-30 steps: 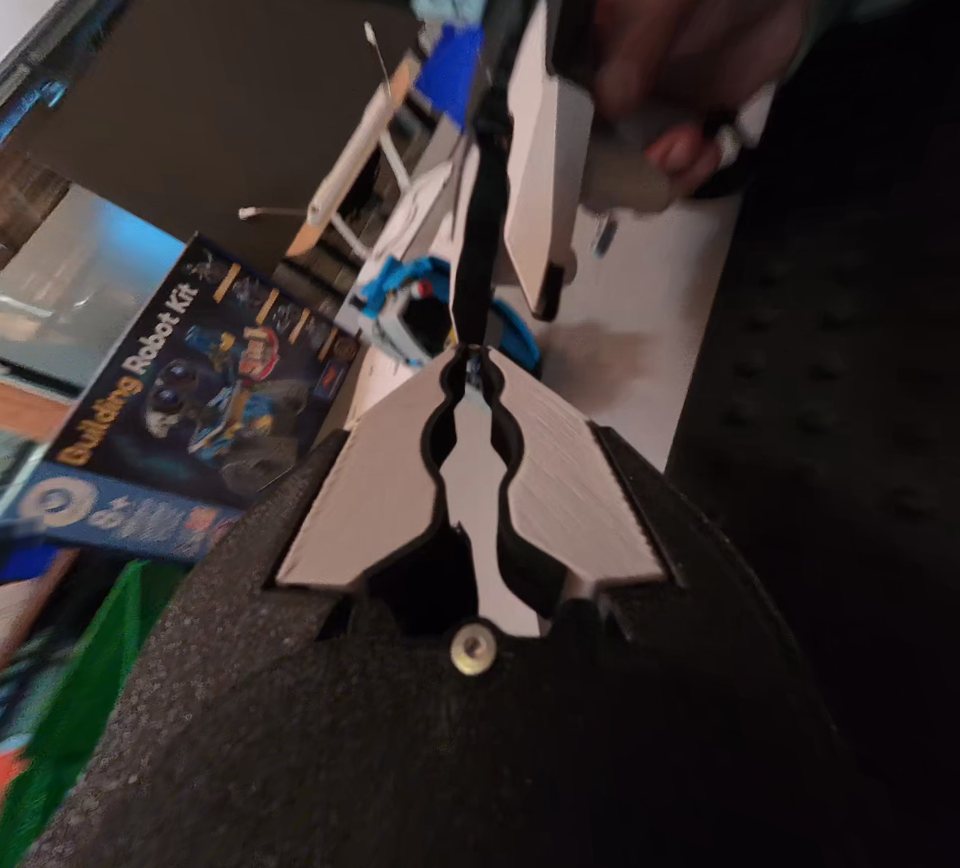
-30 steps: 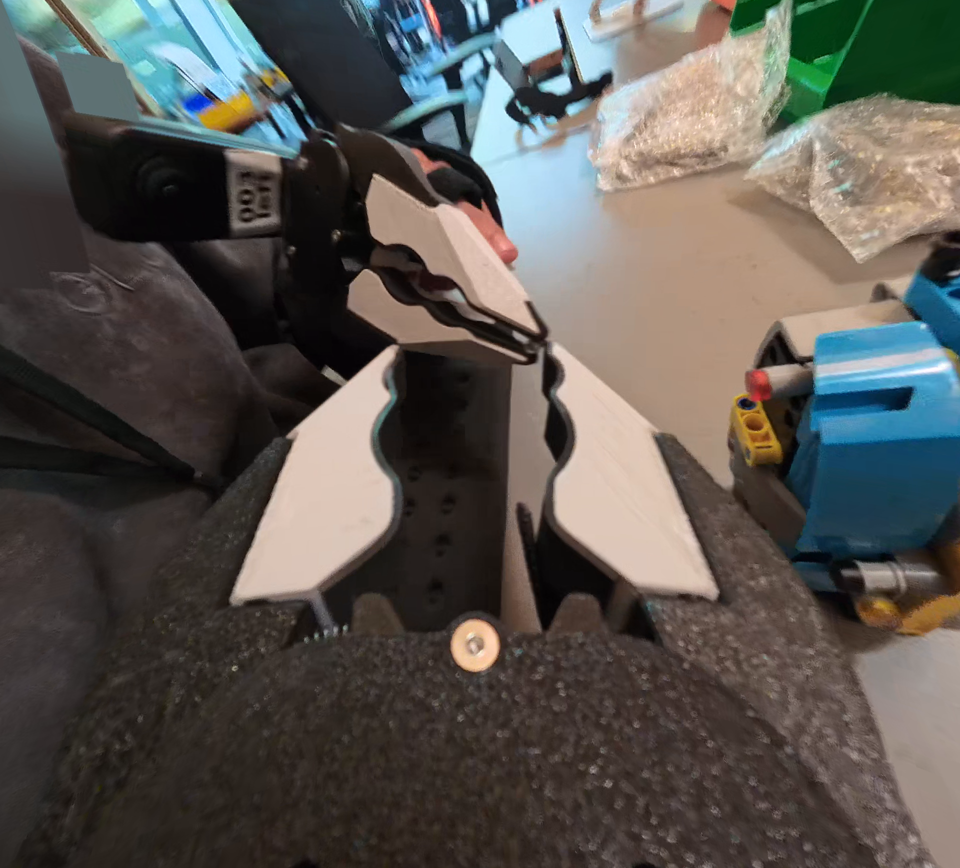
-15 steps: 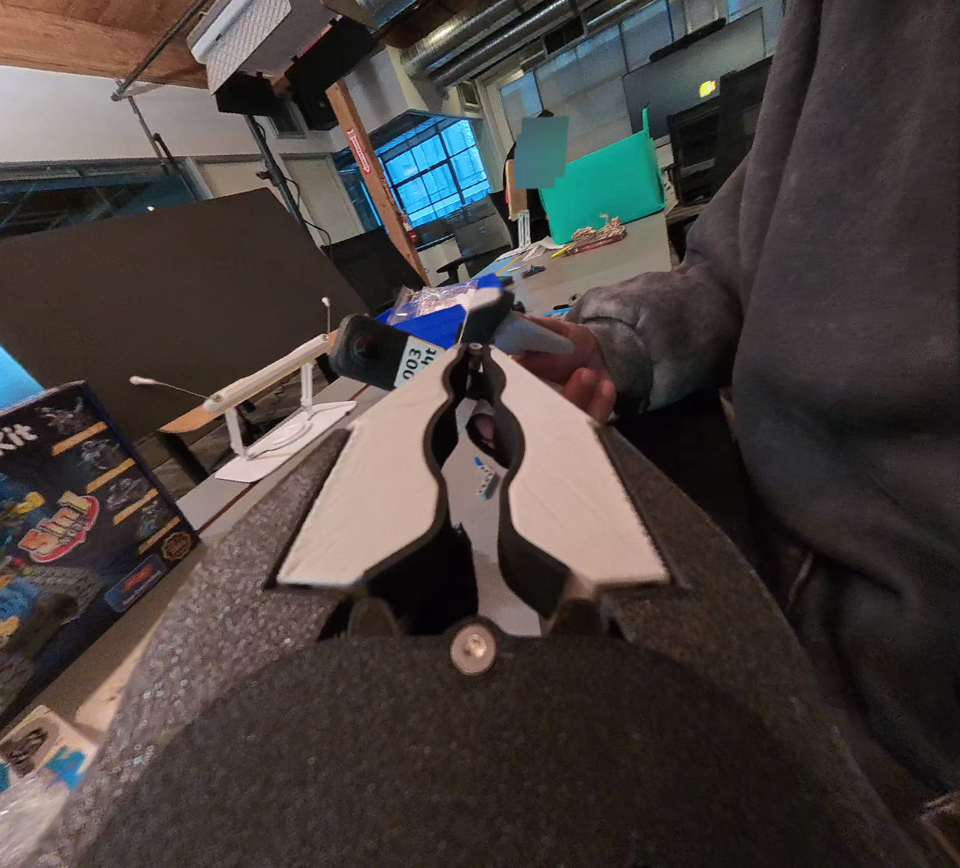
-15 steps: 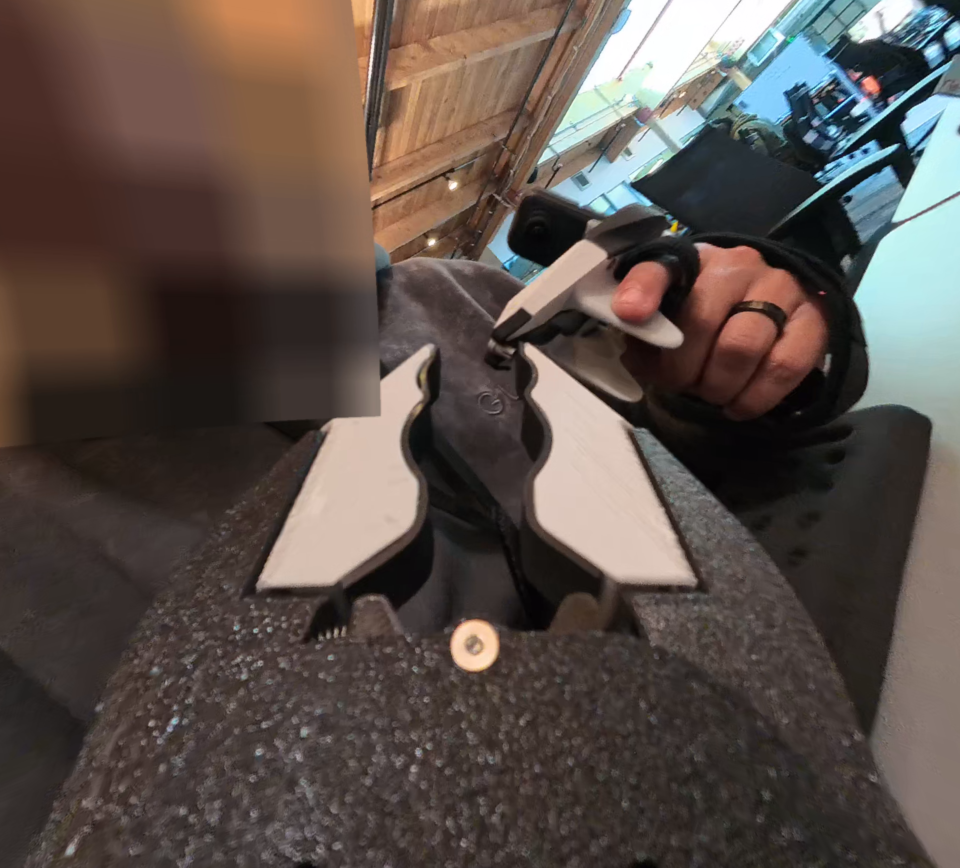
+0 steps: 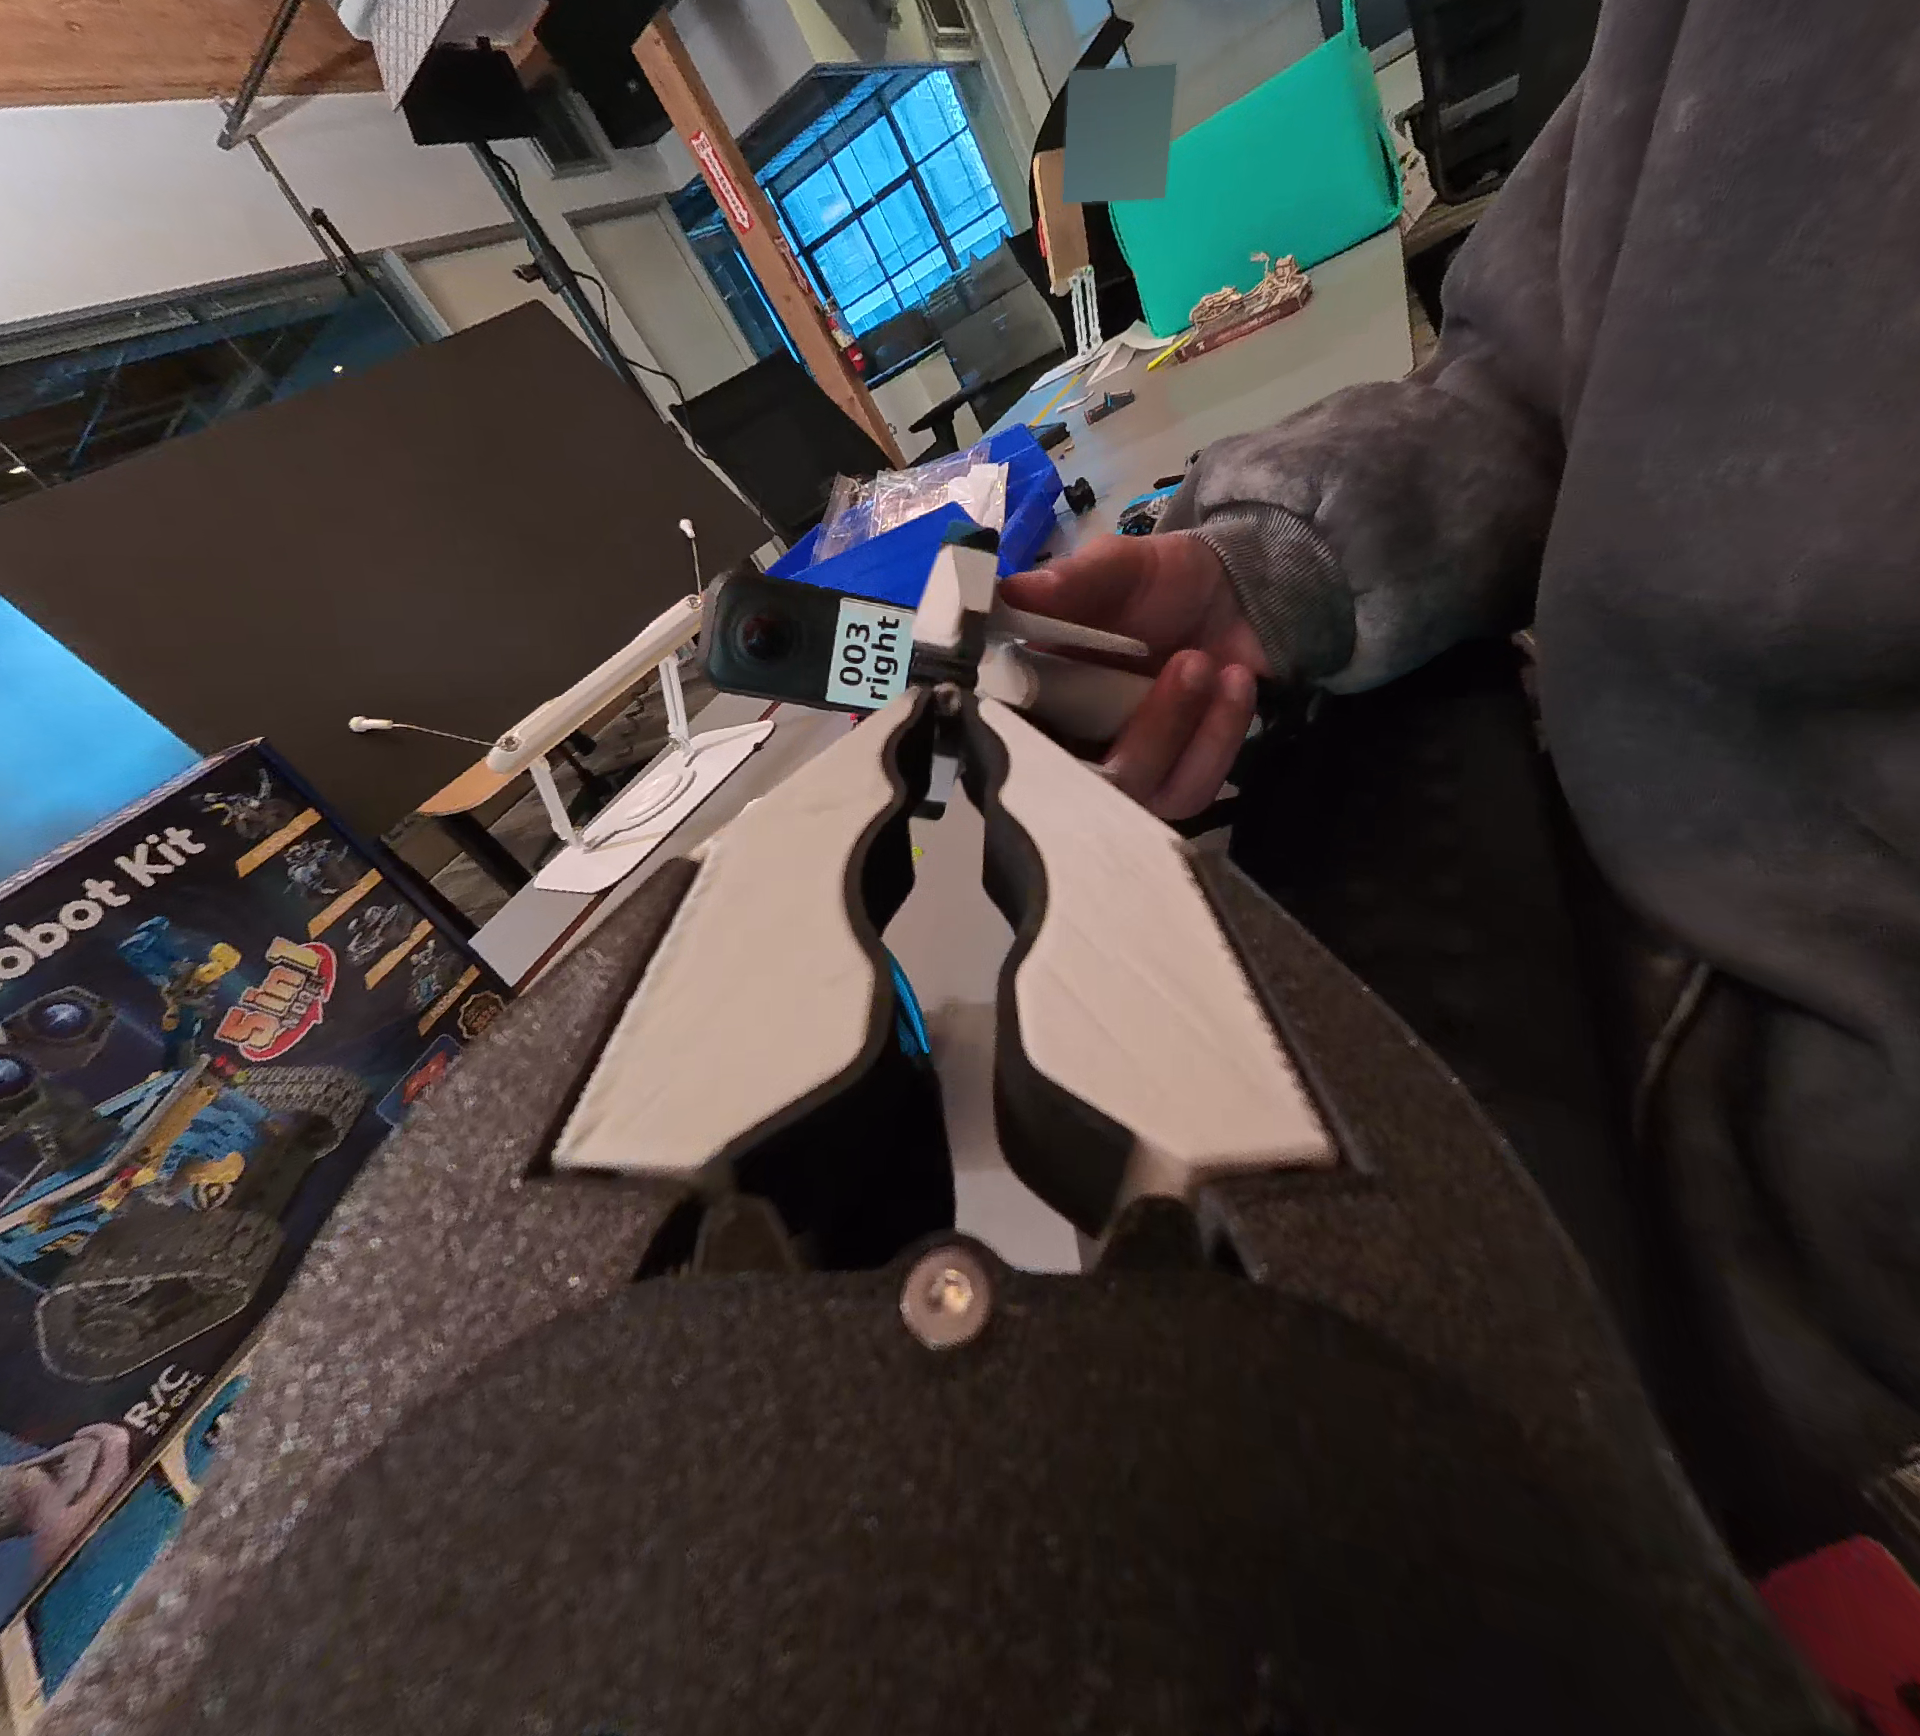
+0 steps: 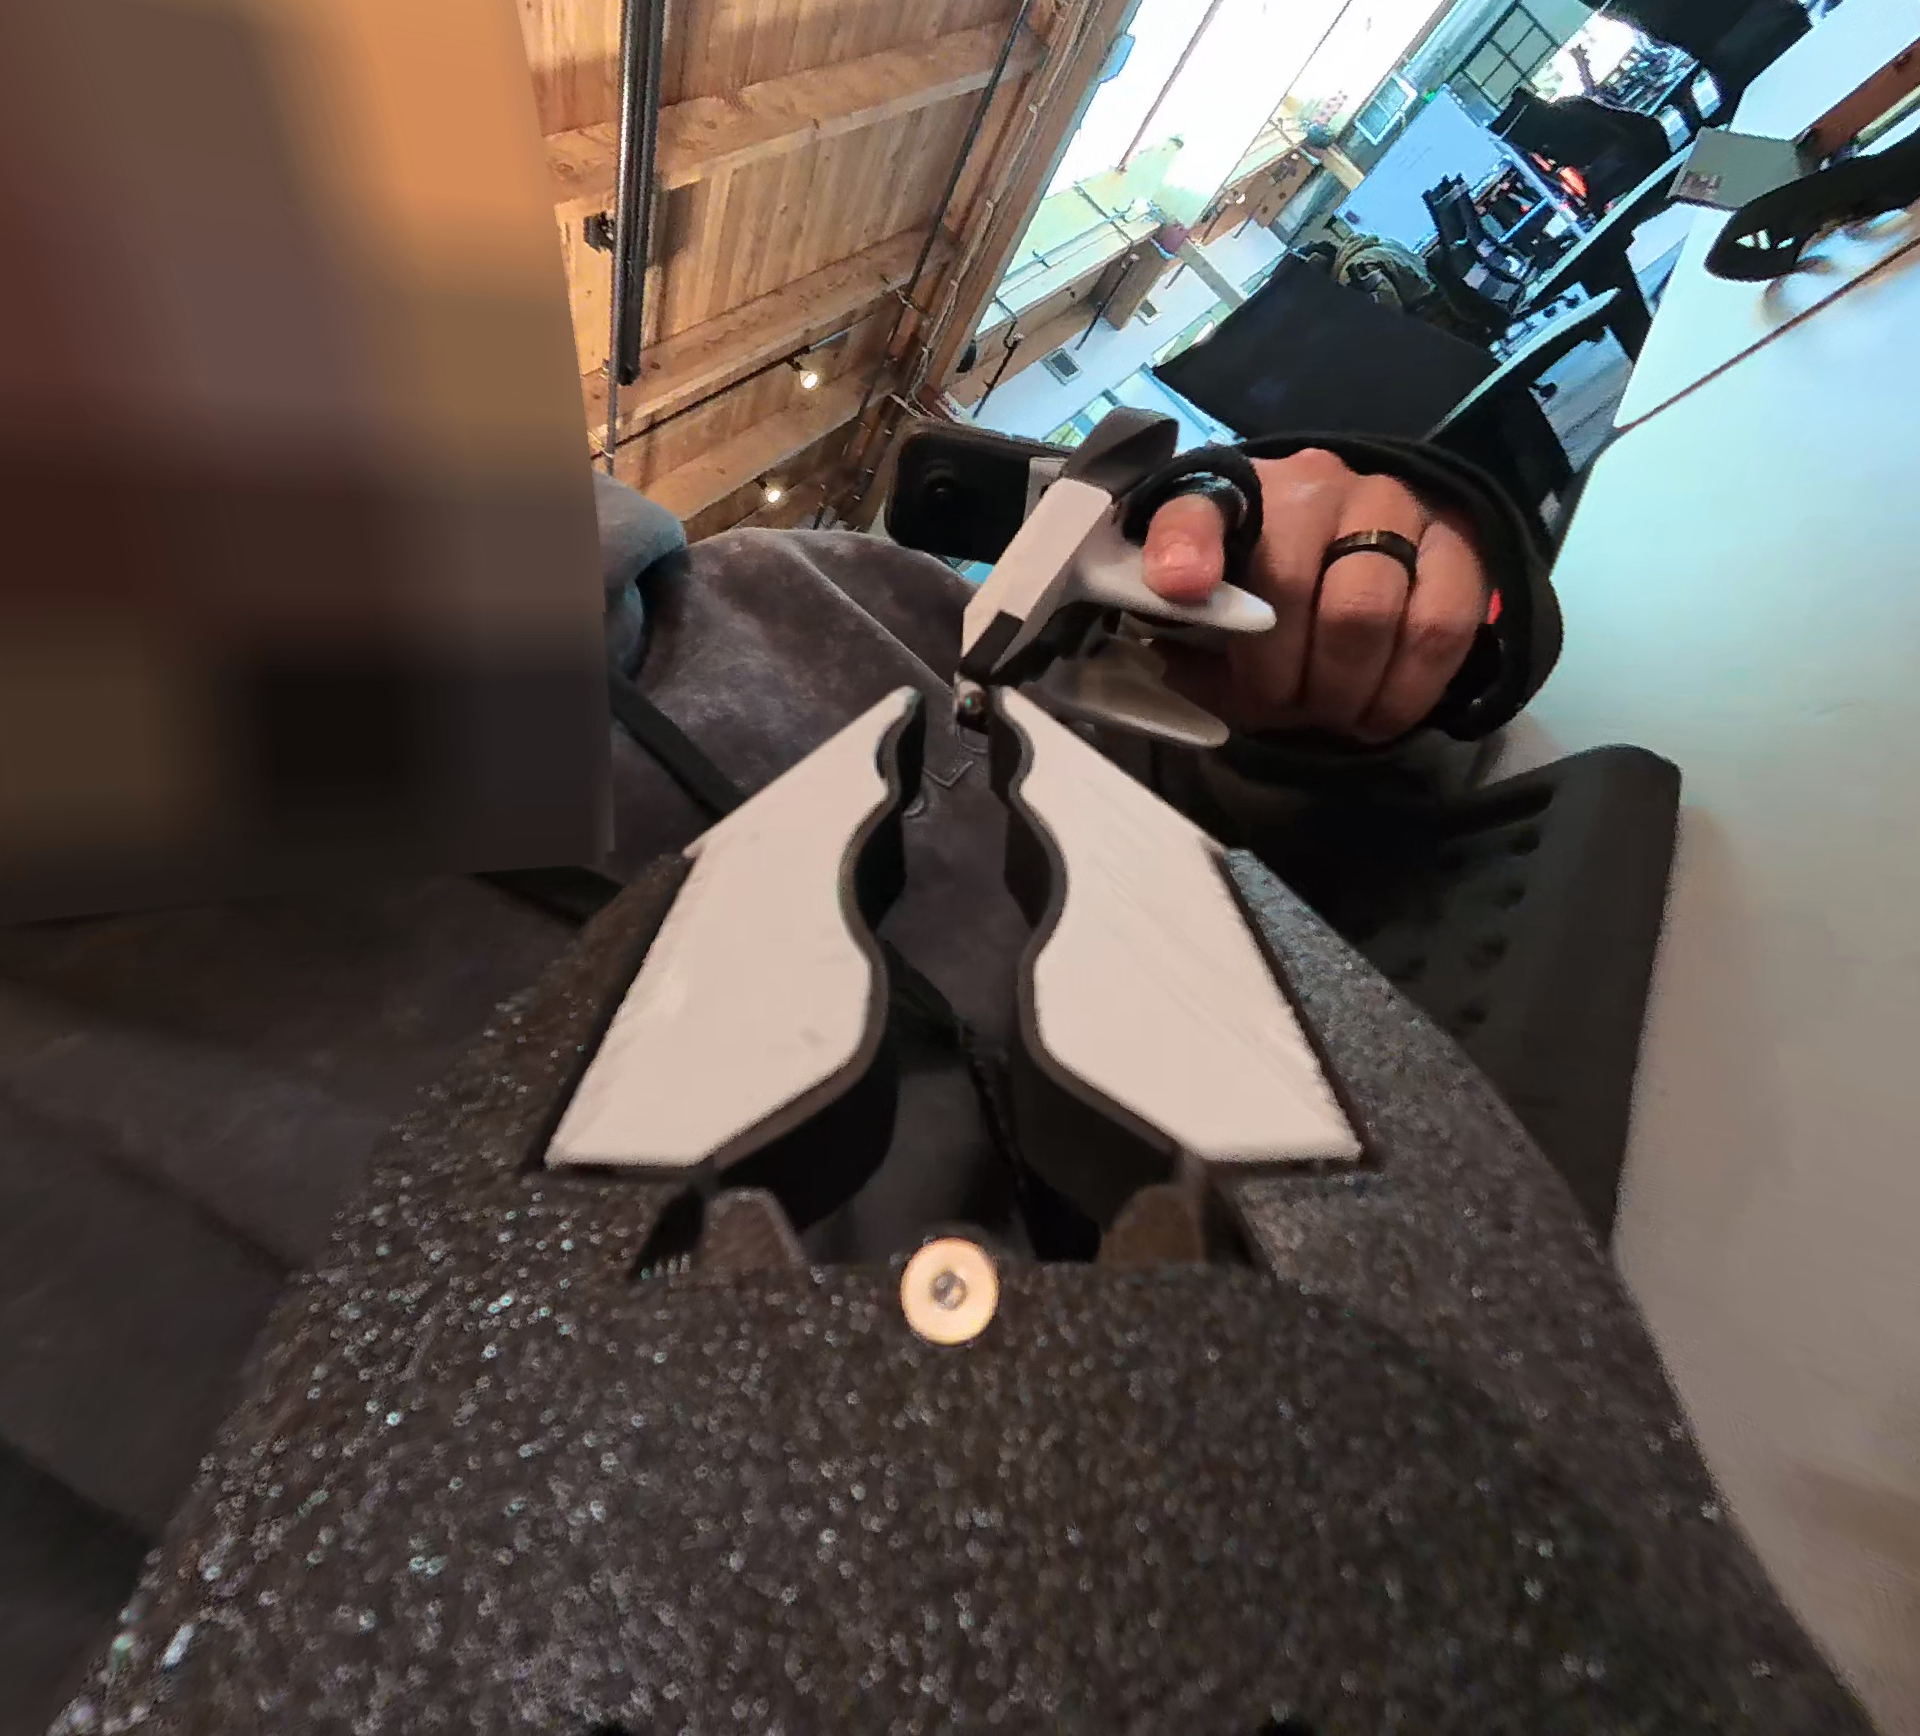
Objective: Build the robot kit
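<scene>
Both are up off the desk [image 6: 1787, 647] now, tip to tip at the person's sweatshirt [image 6: 810, 637]. Left hand-held gripper [image 5: 943, 712] is clenched on a small dark piece [image 6: 972, 702]. Right hand-held gripper [image 6: 958, 699] has narrowed around it, its 2 fingers still apart.

The two grippers point at each other in front of the person's sweatshirt [image 5: 1714, 439]. The left gripper [image 5: 943, 718] has its tips nearly together around a small round piece [image 5: 945, 699], and the right gripper [image 6: 958, 707] stands open, its tips to either side of that same piece [image 6: 971, 702]. The piece sits between all four tips.

Left of the left gripper stands a toy kit box [image 5: 156, 1011] on the table [image 5: 1351, 325]. Behind the box is a desk lamp [image 5: 613, 710], and behind the lamp a dark board [image 5: 343, 564]. A bin [image 5: 914, 554] lies behind the right gripper's camera [image 5: 800, 642].
</scene>
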`<act>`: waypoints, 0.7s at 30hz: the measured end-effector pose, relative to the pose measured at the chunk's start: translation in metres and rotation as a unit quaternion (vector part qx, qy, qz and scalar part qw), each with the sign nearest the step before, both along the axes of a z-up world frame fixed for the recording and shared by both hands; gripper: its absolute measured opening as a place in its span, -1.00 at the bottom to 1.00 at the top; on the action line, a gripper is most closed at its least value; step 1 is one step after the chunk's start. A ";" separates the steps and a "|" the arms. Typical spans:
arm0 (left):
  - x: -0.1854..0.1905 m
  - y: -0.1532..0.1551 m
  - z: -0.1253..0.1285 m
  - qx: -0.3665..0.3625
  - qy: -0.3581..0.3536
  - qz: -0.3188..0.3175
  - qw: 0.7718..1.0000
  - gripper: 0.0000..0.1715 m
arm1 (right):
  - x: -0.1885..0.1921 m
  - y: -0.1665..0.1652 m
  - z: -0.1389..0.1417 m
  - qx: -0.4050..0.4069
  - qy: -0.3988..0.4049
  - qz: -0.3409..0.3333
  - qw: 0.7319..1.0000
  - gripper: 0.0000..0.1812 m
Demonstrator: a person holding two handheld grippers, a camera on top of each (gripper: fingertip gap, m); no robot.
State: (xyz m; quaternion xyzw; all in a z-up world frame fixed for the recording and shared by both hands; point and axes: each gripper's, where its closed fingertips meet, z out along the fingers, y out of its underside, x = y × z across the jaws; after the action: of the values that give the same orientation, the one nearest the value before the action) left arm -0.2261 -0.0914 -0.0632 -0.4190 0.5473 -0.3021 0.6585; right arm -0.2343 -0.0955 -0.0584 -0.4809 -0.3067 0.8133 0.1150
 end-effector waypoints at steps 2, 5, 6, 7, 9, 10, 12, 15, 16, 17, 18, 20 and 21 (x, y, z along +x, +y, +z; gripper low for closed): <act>0.000 -0.002 -0.001 0.000 0.000 -0.005 1.000 -0.95 | -0.001 -0.001 -0.002 0.008 -0.005 -0.002 1.000 -0.94; 0.001 -0.003 -0.002 0.006 0.005 -0.004 1.000 -0.95 | -0.002 -0.002 -0.003 0.009 -0.010 0.004 1.000 -0.96; 0.001 -0.001 -0.004 0.007 0.009 0.000 1.000 -0.95 | -0.002 0.000 -0.004 0.013 -0.014 -0.003 1.000 -0.96; 0.000 0.000 -0.005 0.010 0.015 0.005 1.000 -0.94 | -0.002 0.001 -0.006 0.016 -0.019 -0.008 1.000 -0.96; 0.000 0.002 -0.009 0.019 0.026 0.016 0.999 -0.95 | -0.002 0.003 -0.010 0.014 -0.029 -0.009 0.999 -0.96; 0.000 0.004 -0.010 0.023 0.030 0.023 0.999 -0.93 | -0.002 0.005 -0.011 0.014 -0.031 -0.015 0.999 -0.96; 0.000 0.005 -0.012 0.028 0.037 0.028 0.999 -0.94 | -0.003 0.005 -0.012 0.018 -0.036 -0.018 0.999 -0.96; 0.001 0.005 -0.014 0.023 0.047 0.029 0.998 -0.93 | -0.004 0.005 -0.014 0.027 -0.042 -0.024 0.998 -0.96; 0.001 0.007 -0.015 0.025 0.054 0.034 0.998 -0.94 | -0.004 0.007 -0.015 0.029 -0.045 -0.029 0.998 -0.96; 0.001 0.008 -0.016 0.030 0.062 0.041 0.997 -0.94 | -0.004 0.008 -0.016 0.030 -0.049 -0.033 0.998 -0.96; 0.000 0.010 -0.017 0.037 0.070 0.051 0.996 -0.95 | -0.004 0.010 -0.017 0.029 -0.052 -0.038 0.998 -0.96; 0.000 0.012 -0.019 0.048 0.081 0.061 0.994 -0.95 | -0.004 0.012 -0.019 0.030 -0.059 -0.045 0.997 -0.96; -0.001 0.013 -0.021 0.047 0.083 0.063 0.994 -0.95 | -0.004 0.013 -0.021 0.032 -0.066 -0.046 0.996 -0.96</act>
State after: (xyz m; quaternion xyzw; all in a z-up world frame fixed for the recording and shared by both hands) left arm -0.2269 -0.0782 -0.0843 -0.4445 0.5861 -0.1986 0.6477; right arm -0.2385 -0.0824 -0.0799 -0.5434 -0.3174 0.7631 0.1472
